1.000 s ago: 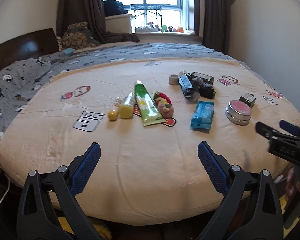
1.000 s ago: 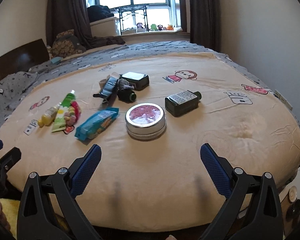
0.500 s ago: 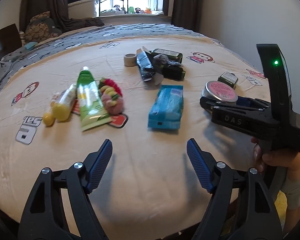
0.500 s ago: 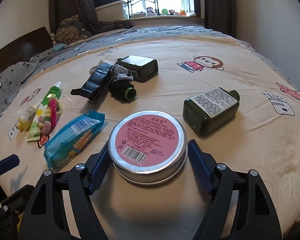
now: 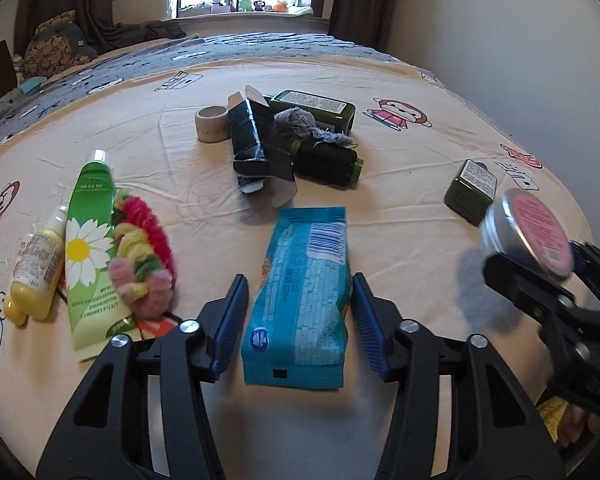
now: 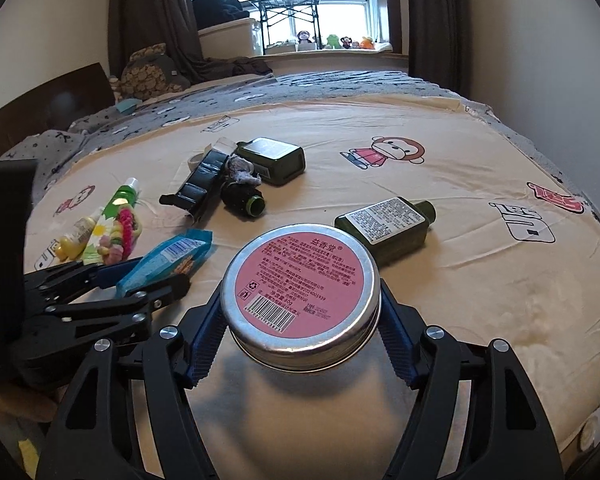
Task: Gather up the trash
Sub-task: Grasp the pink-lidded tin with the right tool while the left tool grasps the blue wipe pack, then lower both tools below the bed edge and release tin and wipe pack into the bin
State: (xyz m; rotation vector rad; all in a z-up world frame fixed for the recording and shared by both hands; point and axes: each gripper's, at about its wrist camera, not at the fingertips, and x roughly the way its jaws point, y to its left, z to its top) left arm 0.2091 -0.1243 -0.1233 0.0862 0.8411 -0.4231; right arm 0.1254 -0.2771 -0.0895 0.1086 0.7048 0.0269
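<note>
Closing on the blue snack packet (image 5: 302, 300), the left gripper (image 5: 298, 322) has one blue pad on each long side of it, with a sliver of bedsheet visible between pads and film, so nothing is pinched yet. The packet lies flat on the cream cartoon bedsheet (image 5: 400, 168) near the front edge, barcode end pointing away. It looks like thin, crinkly plastic film, puffed and light; I judge it will crush and slide a little under the pads rather than resist, so a squeeze across its middle, where the pads already stand, should hold better than a bite on the flat sealed end.

The right gripper (image 6: 302, 332) pinches the round metal tin (image 6: 300, 300) with the pink label across its rim, lifted clear of the sheet and tilted. The tin is stiff and smooth-walled, likely heavier than the packet; a pinch on a round rim can let it pivot or slip, so it needs steady pressure.

Left of the packet lie a green tube (image 5: 90, 248), a yellow bottle (image 5: 36, 276) and a fuzzy pink-and-yellow bundle (image 5: 142, 256); beyond it, a crushed black carton (image 5: 248, 140) and a roll of tape (image 5: 212, 124). No bin shows.
</note>
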